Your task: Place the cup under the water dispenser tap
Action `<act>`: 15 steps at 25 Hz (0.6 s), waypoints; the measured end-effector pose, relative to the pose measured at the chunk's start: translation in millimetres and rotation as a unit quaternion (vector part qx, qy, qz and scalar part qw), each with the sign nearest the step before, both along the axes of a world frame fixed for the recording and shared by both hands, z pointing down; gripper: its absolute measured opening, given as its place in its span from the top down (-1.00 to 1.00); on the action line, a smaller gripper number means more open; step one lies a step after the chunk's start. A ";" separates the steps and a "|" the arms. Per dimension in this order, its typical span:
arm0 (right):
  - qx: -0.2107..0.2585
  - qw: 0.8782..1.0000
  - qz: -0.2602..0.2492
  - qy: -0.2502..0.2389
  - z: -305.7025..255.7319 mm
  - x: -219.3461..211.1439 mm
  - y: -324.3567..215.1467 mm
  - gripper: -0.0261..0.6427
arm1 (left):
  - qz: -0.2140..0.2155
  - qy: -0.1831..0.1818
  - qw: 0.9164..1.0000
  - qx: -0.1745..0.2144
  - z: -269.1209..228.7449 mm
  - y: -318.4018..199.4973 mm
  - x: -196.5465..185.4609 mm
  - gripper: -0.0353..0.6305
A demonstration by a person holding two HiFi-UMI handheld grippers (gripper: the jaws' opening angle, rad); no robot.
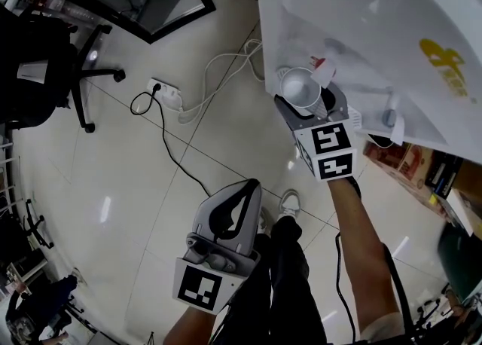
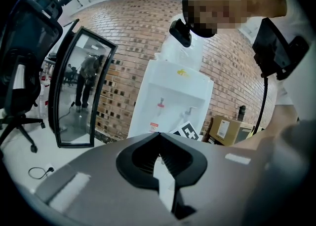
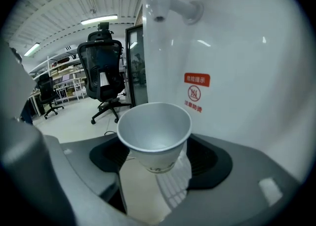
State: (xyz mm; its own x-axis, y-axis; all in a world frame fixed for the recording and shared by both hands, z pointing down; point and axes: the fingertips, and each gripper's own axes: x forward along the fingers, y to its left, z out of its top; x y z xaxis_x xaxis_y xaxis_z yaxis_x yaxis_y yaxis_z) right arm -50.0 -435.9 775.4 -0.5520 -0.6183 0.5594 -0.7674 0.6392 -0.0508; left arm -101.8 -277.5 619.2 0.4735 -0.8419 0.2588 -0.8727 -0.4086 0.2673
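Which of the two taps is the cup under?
The red-capped tap: the paper cup in the right gripper is lined up beneath it. The other tap stands aside.

Head view looks down, both gripper views face dispenser point(image 2: 173, 101)

Paper cup point(image 3: 154, 136) — matt, smooth; water dispenser point(image 3: 247, 62) of glossy white plastic; floor point(image 1: 120, 185) tiles shiny.

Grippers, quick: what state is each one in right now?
Left gripper: shut, nothing between its jaws.
Right gripper: shut on the paper cup, which is held upright.
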 end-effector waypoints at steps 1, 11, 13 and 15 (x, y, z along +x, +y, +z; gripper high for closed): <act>-0.001 1.000 0.000 -0.003 -0.3 -0.2 0.3 -0.19 | -0.002 0.000 1.000 0.000 0.2 0.4 -0.9 0.95; -0.002 1.000 0.002 -0.003 -8.8 12.8 14.1 -0.30 | 0.016 0.002 1.000 0.007 -9.0 5.7 13.8 0.94; -0.003 1.000 0.001 0.001 -13.0 15.8 21.3 -0.30 | 0.018 0.001 1.000 0.006 -11.8 10.2 14.0 0.95; -0.004 1.000 0.004 0.005 -18.6 20.0 30.2 -0.30 | 0.019 0.001 1.000 0.006 -16.6 14.7 14.2 0.95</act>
